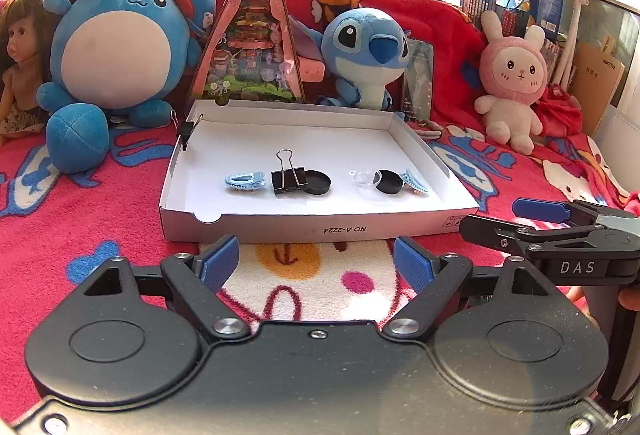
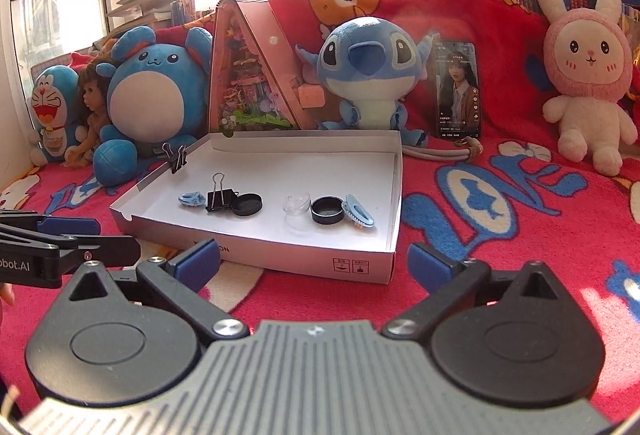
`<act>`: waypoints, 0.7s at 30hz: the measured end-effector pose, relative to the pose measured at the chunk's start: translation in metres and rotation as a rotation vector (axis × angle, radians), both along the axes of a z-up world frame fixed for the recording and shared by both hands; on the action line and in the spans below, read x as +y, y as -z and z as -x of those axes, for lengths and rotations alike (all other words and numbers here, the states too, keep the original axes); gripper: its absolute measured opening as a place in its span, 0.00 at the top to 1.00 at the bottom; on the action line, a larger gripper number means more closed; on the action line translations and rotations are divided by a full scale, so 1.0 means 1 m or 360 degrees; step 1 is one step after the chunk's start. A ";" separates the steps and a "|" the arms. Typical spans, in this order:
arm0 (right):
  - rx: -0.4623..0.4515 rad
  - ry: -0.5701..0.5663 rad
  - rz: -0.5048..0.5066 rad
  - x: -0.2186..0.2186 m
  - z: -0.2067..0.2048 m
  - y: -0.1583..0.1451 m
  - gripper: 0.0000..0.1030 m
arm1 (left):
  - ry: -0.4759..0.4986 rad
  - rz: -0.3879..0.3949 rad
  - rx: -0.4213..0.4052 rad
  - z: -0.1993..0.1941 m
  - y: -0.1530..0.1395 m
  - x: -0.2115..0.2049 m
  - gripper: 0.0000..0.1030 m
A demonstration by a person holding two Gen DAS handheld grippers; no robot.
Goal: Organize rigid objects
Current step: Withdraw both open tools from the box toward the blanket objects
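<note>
From the left wrist, the left gripper [image 1: 316,261] hangs with fingers apart and empty before the box [image 1: 320,225] on the blanket [image 1: 100,219]; inside, near its front edge, sit a blue clip [image 1: 245,181], binder clip [image 1: 287,177] and black lid [image 1: 318,182]. From the right wrist, the right gripper [image 2: 314,267] is empty, fingers spread wide, at the box's front right corner, where a clear dome [image 2: 297,204], black cap [image 2: 328,210] and second blue clip [image 2: 359,213] lie.

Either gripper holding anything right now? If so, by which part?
Nothing is held. The left gripper and right gripper are both open and empty, short of the white box; the clips and caps lie untouched inside it.
</note>
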State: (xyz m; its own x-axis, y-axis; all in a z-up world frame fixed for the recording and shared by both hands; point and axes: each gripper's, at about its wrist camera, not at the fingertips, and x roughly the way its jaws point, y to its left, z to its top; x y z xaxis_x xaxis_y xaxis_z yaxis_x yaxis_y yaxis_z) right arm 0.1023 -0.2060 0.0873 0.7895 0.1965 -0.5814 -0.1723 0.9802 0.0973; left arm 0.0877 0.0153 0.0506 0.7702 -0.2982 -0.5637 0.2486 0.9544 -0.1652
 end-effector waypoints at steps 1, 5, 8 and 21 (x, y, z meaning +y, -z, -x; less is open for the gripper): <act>0.0001 0.0004 0.0006 0.000 0.002 0.001 0.00 | -0.0001 0.0001 0.0001 0.000 0.000 0.000 0.19; 0.0007 0.0001 0.0030 0.000 0.006 0.004 0.00 | 0.0000 0.0000 0.0011 0.004 0.005 -0.001 0.18; 0.0009 -0.0002 0.0045 0.000 0.010 0.006 0.00 | 0.0007 0.0001 0.0023 0.007 0.010 -0.003 0.18; 0.0040 0.0026 0.0084 -0.009 0.027 0.017 0.00 | 0.0004 -0.0028 0.0057 0.022 0.023 -0.001 0.18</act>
State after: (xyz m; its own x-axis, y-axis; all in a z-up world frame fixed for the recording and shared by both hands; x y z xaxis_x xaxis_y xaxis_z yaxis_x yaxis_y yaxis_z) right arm 0.0758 -0.2153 0.0700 0.7773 0.1520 -0.6105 -0.1543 0.9868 0.0493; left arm 0.0660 0.0145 0.0276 0.7488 -0.2900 -0.5960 0.2456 0.9566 -0.1569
